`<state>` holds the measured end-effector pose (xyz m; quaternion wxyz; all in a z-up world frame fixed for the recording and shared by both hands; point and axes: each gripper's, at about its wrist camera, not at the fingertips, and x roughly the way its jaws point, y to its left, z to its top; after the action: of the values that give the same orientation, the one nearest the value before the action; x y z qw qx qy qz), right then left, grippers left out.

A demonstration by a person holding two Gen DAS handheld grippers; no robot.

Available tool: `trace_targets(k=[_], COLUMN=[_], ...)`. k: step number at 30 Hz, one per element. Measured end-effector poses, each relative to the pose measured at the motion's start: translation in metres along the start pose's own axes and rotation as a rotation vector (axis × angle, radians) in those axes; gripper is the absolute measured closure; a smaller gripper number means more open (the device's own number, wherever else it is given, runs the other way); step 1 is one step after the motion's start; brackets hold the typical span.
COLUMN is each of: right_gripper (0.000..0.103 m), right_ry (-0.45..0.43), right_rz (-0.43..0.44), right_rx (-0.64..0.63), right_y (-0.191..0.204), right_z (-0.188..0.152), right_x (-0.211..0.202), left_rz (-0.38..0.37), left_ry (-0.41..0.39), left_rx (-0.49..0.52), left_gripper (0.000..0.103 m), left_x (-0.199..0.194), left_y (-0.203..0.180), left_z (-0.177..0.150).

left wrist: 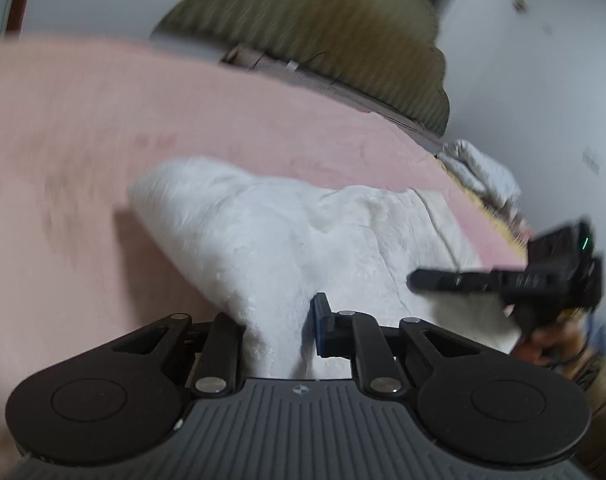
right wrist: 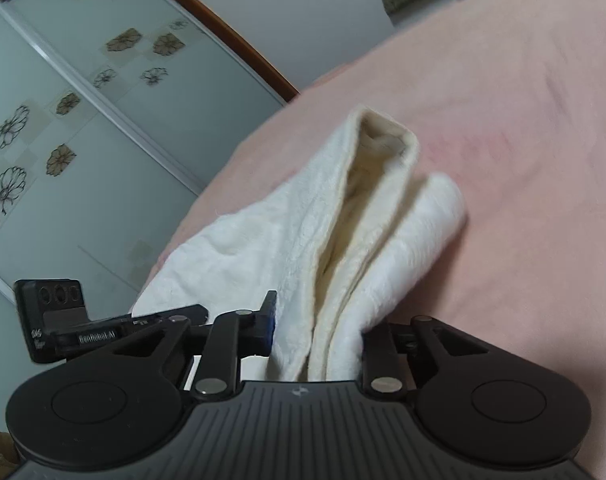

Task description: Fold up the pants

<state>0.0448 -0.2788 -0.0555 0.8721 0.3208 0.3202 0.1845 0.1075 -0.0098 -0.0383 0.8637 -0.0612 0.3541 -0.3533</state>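
White fleecy pants (left wrist: 287, 232) lie on a pink bed cover (left wrist: 83, 140). My left gripper (left wrist: 281, 332) is shut on a bunched fold of them, with the fabric pinched between the two fingers. At the right of that view the right gripper (left wrist: 419, 280) reaches over the pants' edge. In the right wrist view the pants (right wrist: 263, 232) are doubled lengthwise, with an open end (right wrist: 383, 136) pointing away. My right gripper (right wrist: 317, 340) is shut on the thick layered edge. The left gripper's camera housing (right wrist: 49, 304) shows at the far left.
An olive-green cushion (left wrist: 343, 32) leans at the head of the bed. A second white cloth (left wrist: 479, 172) lies at the bed's right edge. Sliding wardrobe doors with flower prints (right wrist: 63, 140) stand beyond the bed. A hand (left wrist: 551, 340) holds the right gripper.
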Motion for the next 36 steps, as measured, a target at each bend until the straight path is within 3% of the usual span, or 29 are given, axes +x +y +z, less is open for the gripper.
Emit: trace_targets(k=[6, 11, 14, 17, 19, 22, 26, 27, 29, 31, 33, 35, 36], right_gripper=[0.082, 0.082, 0.081, 0.076, 0.053, 0.051, 0.041, 0.041, 0.039, 0.039, 0.041, 0.040, 0.040], right_ry=[-0.023, -0.052, -0.036, 0.057, 0.084, 0.065, -0.049, -0.101, -0.163, -0.142, -0.068, -0.003, 0.007], right_rz=[0.012, 0.029, -0.001, -0.102, -0.198, -0.231, -0.438, -0.495, -0.481, -0.373, -0.331, -0.432, -0.481], right_rx=[-0.143, -0.169, -0.136, -0.090, -0.091, -0.142, -0.299, -0.335, -0.381, -0.402, -0.447, -0.514, -0.528], right_y=[0.032, 0.036, 0.024, 0.003, -0.005, 0.000, 0.020, 0.029, 0.044, 0.057, 0.067, 0.072, 0.070], right_z=[0.039, 0.078, 0.091, 0.090, 0.085, 0.079, 0.064, 0.059, 0.048, 0.037, 0.023, 0.011, 0.006], right_x=[0.025, 0.070, 0.106, 0.141, 0.149, 0.130, 0.086, 0.076, 0.060, 0.060, 0.076, 0.098, 0.103], left_rz=[0.093, 0.182, 0.223, 0.258, 0.287, 0.295, 0.337, 0.360, 0.406, 0.460, 0.556, 0.667, 0.701], left_ry=[-0.102, -0.135, -0.118, -0.030, 0.049, 0.019, -0.035, -0.055, -0.097, -0.107, -0.060, -0.002, -0.010], left_rx=[0.088, 0.118, 0.076, -0.019, -0.105, -0.146, -0.183, -0.176, -0.133, -0.060, 0.052, 0.143, 0.159], left_gripper=[0.086, 0.083, 0.081, 0.078, 0.071, 0.057, 0.050, 0.047, 0.038, 0.026, 0.024, 0.024, 0.024], left_x=[-0.017, -0.013, 0.002, 0.030, 0.047, 0.037, 0.005, -0.004, -0.020, -0.021, -0.004, 0.012, 0.012], left_y=[0.000, 0.023, 0.048, 0.079, 0.101, 0.109, 0.104, 0.100, 0.085, 0.071, 0.059, 0.054, 0.050], left_z=[0.028, 0.072, 0.093, 0.095, 0.089, 0.085, 0.086, 0.084, 0.078, 0.071, 0.063, 0.054, 0.051])
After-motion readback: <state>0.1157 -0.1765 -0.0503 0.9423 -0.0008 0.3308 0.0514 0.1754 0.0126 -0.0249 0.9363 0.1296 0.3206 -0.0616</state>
